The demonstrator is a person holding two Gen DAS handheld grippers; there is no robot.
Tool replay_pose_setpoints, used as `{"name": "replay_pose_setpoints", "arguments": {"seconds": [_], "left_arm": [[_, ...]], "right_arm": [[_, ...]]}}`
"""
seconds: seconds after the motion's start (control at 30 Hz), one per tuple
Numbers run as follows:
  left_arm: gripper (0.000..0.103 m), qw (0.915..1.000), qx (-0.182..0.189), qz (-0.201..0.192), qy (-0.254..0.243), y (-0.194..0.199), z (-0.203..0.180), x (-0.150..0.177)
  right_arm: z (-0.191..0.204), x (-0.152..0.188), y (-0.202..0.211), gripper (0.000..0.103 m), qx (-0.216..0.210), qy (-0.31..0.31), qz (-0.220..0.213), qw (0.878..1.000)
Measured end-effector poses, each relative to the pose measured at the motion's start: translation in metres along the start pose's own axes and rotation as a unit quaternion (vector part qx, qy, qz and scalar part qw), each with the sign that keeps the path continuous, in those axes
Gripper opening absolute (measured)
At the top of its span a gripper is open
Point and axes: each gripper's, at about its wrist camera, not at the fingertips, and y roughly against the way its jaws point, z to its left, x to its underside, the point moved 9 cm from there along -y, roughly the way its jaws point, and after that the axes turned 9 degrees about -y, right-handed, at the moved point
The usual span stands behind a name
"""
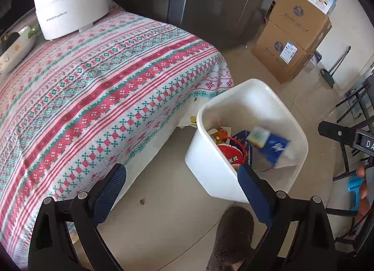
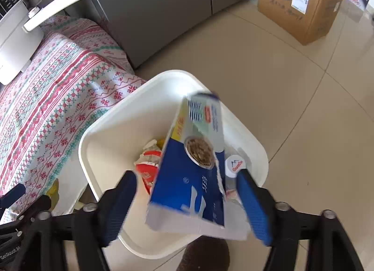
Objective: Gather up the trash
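Note:
A white trash bin [image 1: 210, 168] stands on the floor beside the table; it also shows in the right wrist view [image 2: 98, 154]. A blue and white carton [image 2: 191, 172] is blurred in mid-air between my right gripper's open fingers, over the bin, touching neither pad. It shows blurred in the left wrist view [image 1: 268, 144] too. The bin holds a red noodle cup [image 1: 231, 154], wrappers and a white cap [image 2: 233, 165]. My right gripper [image 2: 187, 177] is open just above the bin's near rim. My left gripper [image 1: 182, 172] is open and empty, over the floor between table and bin.
A table with a red and green patterned cloth [image 1: 93, 88] carries a white electric pot [image 1: 70, 9] and a dish [image 1: 14, 46]. Cardboard boxes [image 1: 292, 37] stand against the far wall beside a grey fridge [image 1: 210, 2]. A slippered foot [image 1: 233, 236] is near the bin. Black chair legs [image 1: 355, 107] are at right.

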Motion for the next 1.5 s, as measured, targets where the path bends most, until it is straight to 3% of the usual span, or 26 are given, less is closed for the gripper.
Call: {"name": "replay_pose_setpoints", "arguments": {"seconds": [0.3, 0.47, 0.77, 0.93, 1.2, 1.5], "left_arm": [[0.097, 0.9989, -0.024, -0.036, -0.019, 0.062, 0.007, 0.028], [0.098, 0.9959, -0.054, -0.07, -0.021, 0.105, 0.018, 0.044], [0.098, 0.9842, -0.097, -0.148, 0.0, 0.188, 0.036, 0.063], [0.098, 0.9766, -0.11, -0.185, 0.005, 0.222, 0.044, 0.068], [0.102, 0.9731, -0.107, -0.204, 0.009, 0.235, 0.043, 0.065], [0.103, 0.972, -0.109, -0.208, 0.01, 0.232, 0.041, 0.061]], "right_arm": [[0.027, 0.017, 0.027, 0.091, -0.007, 0.029, -0.015, 0.999], [0.047, 0.033, 0.057, 0.093, -0.015, 0.057, -0.041, 0.997], [0.074, 0.069, 0.133, 0.099, -0.021, 0.109, -0.152, 0.982], [0.085, 0.082, 0.174, 0.102, -0.025, 0.112, -0.234, 0.965], [0.11, 0.086, 0.202, 0.102, -0.012, 0.137, -0.309, 0.941], [0.122, 0.094, 0.193, 0.103, -0.03, 0.147, -0.284, 0.947]]}}
